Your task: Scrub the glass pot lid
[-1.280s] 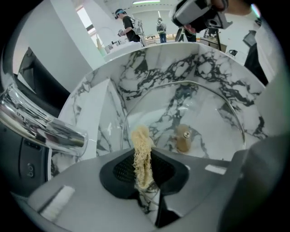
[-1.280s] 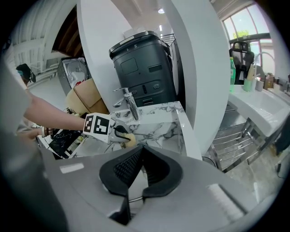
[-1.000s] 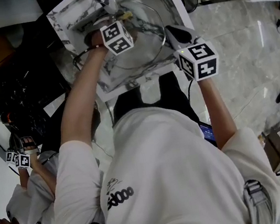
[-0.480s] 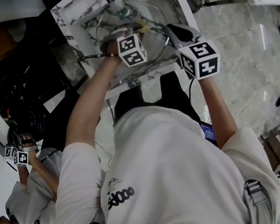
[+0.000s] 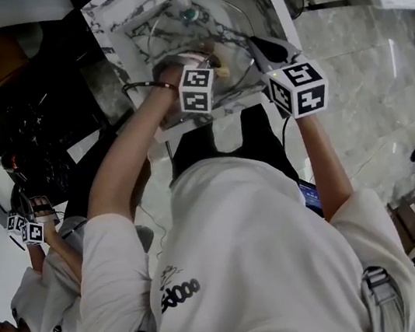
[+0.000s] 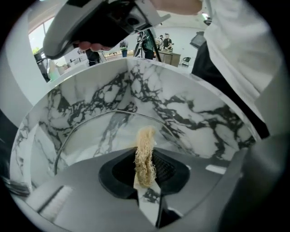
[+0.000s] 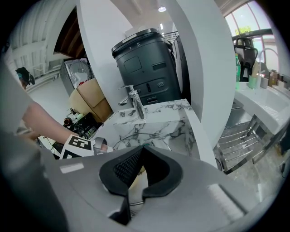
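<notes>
— Marble with grey veins, was that the sink (image 6: 195, 122)?
— Yes, a white veined basin. The glass pot lid (image 6: 97, 136) sat inside it, its metal rim arcing across the basin wall in the left gripper view.
— What did the left claw (image 6: 145, 159) have?
— A tan fibrous scrubber (image 6: 146, 138). The jaws were pinched tight on its lower end, and the tuft stuck out past them, just in front of the glass.
— Was it touching the lid?
— I couldn't tell, but it lay very near.
— And the right claw (image 7: 141, 156)?
— Its jaws were drawn together, tips meeting, closed on the lid's edge at the sink's right side. A strip of rim showed low in the gap between them.
— Anything else?
— A chrome tap (image 7: 134, 102) stood at the far side of the basin. In the head view the left marker cube (image 5: 196, 90) hung over the sink, and the right cube (image 5: 297, 89) was just beside the edge of the bench (image 5: 272, 2).
</notes>
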